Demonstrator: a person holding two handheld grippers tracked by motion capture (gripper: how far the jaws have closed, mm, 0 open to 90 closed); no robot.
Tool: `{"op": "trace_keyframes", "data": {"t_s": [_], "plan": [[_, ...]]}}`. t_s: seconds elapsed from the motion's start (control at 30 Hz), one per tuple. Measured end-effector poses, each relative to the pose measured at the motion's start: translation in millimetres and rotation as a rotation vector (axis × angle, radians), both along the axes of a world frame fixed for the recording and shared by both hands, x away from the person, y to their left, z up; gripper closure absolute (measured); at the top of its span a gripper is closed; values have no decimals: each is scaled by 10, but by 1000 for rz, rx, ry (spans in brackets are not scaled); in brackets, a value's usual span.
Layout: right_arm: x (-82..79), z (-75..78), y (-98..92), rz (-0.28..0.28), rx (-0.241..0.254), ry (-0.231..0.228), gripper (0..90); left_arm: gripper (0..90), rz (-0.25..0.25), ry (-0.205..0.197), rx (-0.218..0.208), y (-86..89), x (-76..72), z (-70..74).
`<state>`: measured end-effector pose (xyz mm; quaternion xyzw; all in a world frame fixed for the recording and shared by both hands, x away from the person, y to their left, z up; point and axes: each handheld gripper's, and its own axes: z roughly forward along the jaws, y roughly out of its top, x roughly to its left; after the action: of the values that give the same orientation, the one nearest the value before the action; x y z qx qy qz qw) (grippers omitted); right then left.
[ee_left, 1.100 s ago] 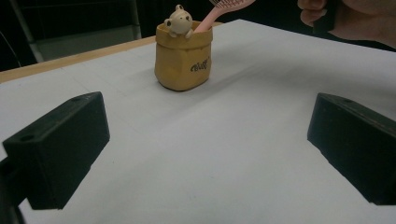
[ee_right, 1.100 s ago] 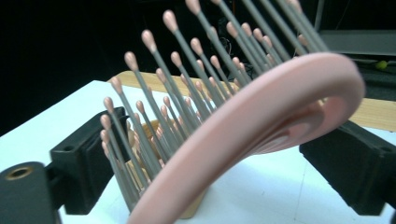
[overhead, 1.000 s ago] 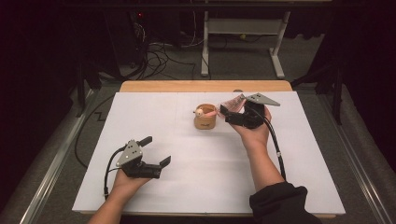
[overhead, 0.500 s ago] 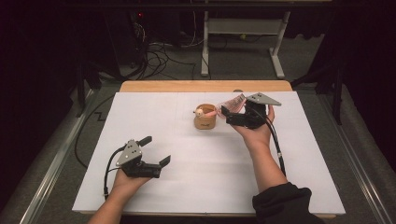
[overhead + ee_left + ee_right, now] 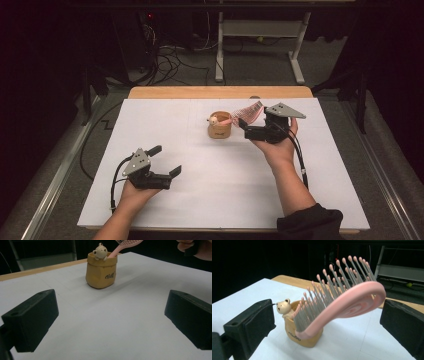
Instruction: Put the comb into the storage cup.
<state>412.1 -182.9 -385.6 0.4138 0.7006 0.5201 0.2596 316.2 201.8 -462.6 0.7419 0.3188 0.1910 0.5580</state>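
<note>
While the pink hairbrush (image 5: 342, 307) leans handle-down in the bear pot (image 5: 220, 126) mid-table, between our right gripper's (image 5: 256, 129) parted jaws, and our left gripper (image 5: 161, 161) idles agape, a careless nudge could topple both.

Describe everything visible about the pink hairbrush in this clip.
The pink hairbrush looks like glossy plastic, with an oval head and rows of grey bristles tipped with pink balls. Its handle end sits inside the small tan holder with a bear figure on its rim, and the head leans out, tilted. It lies between the right gripper's open jaws, neither visibly touching it.
</note>
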Motion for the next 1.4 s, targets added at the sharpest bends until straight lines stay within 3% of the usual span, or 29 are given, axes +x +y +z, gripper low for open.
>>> {"op": "trace_keyframes", "data": {"t_s": [0.27,0.67,0.87,1.07,1.4], "plan": [[-66,-102,-74,-1,-24,23,4,0,3,5,5,17,9,-3],[-246,-505,-204,-3,-55,79,4,0,16,16,-1,65,26,-3],[-430,-605,-275,7,-81,72,4,0,21,15,-3,91,21,7],[-664,-665,-386,26,-83,58,4,0,19,22,22,127,14,-3],[-990,-740,-751,-9,-71,52,4,0,16,21,11,146,4,8]]}}
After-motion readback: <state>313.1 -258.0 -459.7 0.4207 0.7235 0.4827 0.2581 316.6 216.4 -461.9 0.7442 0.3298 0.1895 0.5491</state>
